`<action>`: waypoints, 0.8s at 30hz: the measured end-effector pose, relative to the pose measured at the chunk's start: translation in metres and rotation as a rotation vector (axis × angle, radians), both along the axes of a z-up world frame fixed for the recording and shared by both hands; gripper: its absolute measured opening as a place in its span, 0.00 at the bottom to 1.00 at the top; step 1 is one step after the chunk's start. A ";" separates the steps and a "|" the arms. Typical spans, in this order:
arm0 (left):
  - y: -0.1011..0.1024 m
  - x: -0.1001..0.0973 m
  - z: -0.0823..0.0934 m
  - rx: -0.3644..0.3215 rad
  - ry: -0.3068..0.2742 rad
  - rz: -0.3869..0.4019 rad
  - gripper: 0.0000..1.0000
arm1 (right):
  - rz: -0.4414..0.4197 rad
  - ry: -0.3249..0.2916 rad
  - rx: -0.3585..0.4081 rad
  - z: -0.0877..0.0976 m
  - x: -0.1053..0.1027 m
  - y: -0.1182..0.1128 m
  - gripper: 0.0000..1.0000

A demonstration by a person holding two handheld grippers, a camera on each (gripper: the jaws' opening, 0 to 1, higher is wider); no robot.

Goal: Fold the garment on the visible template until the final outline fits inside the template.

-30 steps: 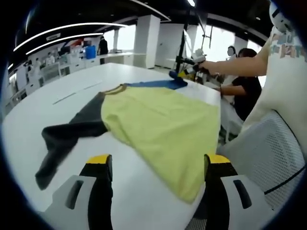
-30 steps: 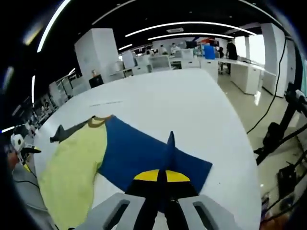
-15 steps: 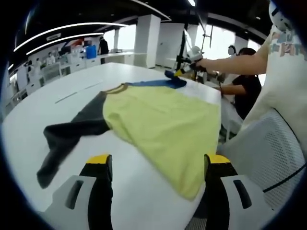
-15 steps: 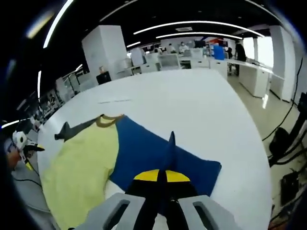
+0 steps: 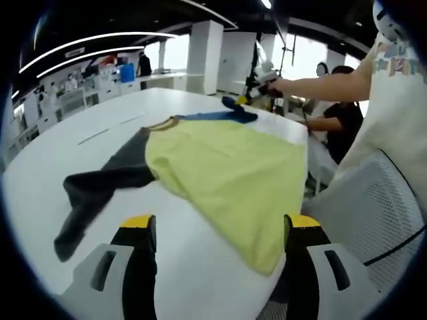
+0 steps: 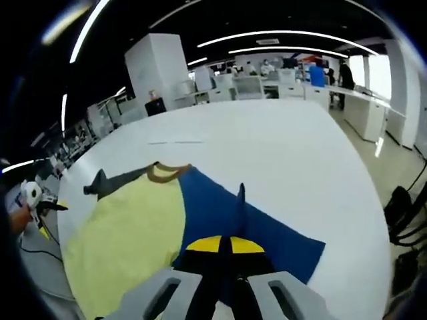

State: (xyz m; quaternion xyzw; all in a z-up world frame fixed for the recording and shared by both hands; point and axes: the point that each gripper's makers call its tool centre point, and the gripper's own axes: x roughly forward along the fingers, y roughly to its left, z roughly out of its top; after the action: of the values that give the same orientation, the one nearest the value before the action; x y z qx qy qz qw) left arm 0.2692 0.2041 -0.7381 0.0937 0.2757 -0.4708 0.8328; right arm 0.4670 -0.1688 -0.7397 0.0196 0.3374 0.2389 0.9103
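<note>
- Lying flat on the white table, the shirt has its yellow body running to the table's edge at 4 o'clock in the left gripper view, with broad bare tabletop from 9 to 12 o'clock.
- Left gripper hangs released, jaws wide apart, just short of the yellow hem; the dark sleeve lies at 9 o'clock.
- Right gripper is clenched on the blue sleeve, pinching it into a raised ridge.
- Bare table stretches beyond, 12 to 3 o'clock.
</note>
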 end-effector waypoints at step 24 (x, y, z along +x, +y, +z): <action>0.005 -0.007 -0.002 0.008 -0.003 0.002 0.75 | 0.112 -0.018 0.010 0.013 0.013 0.065 0.00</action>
State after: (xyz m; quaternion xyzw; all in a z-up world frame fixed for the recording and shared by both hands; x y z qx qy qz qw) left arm 0.2620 0.2092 -0.7397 0.0977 0.2764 -0.4685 0.8334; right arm 0.4804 -0.1035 -0.7263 0.0033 0.3287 0.2913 0.8984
